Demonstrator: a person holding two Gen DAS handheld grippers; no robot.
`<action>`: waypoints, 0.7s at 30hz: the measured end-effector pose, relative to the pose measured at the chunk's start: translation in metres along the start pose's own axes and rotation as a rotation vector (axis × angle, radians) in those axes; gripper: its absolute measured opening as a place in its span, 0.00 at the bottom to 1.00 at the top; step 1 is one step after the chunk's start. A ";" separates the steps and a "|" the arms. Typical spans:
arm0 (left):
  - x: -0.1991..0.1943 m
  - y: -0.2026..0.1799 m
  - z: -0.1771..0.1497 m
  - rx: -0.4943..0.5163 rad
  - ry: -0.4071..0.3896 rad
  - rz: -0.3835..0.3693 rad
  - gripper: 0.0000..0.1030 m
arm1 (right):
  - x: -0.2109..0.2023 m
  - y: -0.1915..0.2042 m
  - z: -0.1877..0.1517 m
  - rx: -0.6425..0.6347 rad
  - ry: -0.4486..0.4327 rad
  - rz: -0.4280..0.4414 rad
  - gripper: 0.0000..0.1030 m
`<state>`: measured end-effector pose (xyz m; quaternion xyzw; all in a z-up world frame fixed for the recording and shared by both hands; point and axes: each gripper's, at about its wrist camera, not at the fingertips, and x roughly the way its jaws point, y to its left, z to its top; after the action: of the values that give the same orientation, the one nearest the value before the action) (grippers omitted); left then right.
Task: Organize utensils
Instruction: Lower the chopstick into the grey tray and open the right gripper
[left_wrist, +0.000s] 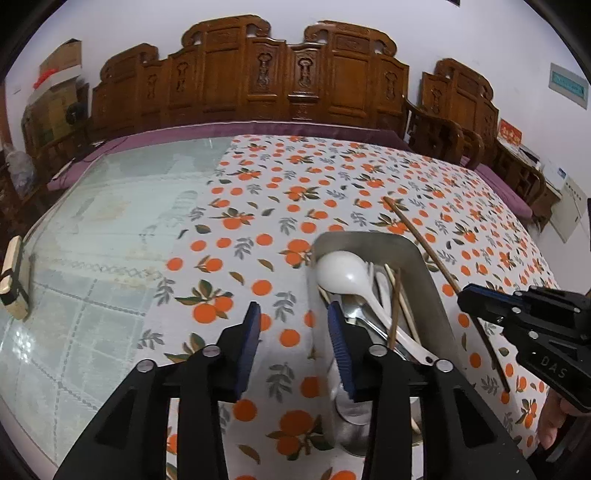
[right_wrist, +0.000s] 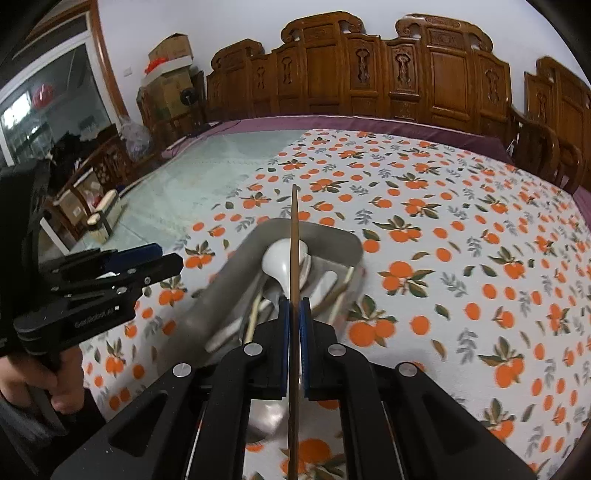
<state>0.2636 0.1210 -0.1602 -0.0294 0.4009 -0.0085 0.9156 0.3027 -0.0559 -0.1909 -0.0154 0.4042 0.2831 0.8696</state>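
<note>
Chopstick (right_wrist: 294, 240), stiff, light and slippery, sits clamped mid-shaft in the right tool (right_wrist: 294, 306) above the tray (right_wrist: 229, 280); left tool (left_wrist: 293, 328) gapes empty.

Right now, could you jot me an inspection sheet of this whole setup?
Surface: orange-print tablecloth covers part of the table; pale glass top bare beside it.
Job's things: metal tray holds a white ladle, metal spoons and chopsticks; one brown chopstick is held above it.
Clutter: small block at the glass edge.
Grippers: left gripper open, fingers straddling the tray's wall; right gripper shut on the chopstick.
Cables: nothing seen.
Surroundings: carved wooden chairs, cardboard boxes.
</note>
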 end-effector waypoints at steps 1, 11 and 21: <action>-0.001 0.002 0.001 -0.004 -0.006 0.002 0.42 | 0.003 0.002 0.001 0.003 0.000 0.003 0.06; -0.010 0.019 0.007 -0.036 -0.042 0.024 0.73 | 0.028 0.015 0.005 0.020 0.007 0.013 0.06; -0.007 0.031 0.009 -0.068 -0.037 0.041 0.83 | 0.055 0.020 -0.013 -0.017 0.066 -0.016 0.06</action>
<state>0.2648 0.1531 -0.1507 -0.0524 0.3847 0.0243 0.9212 0.3117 -0.0161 -0.2353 -0.0353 0.4302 0.2788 0.8579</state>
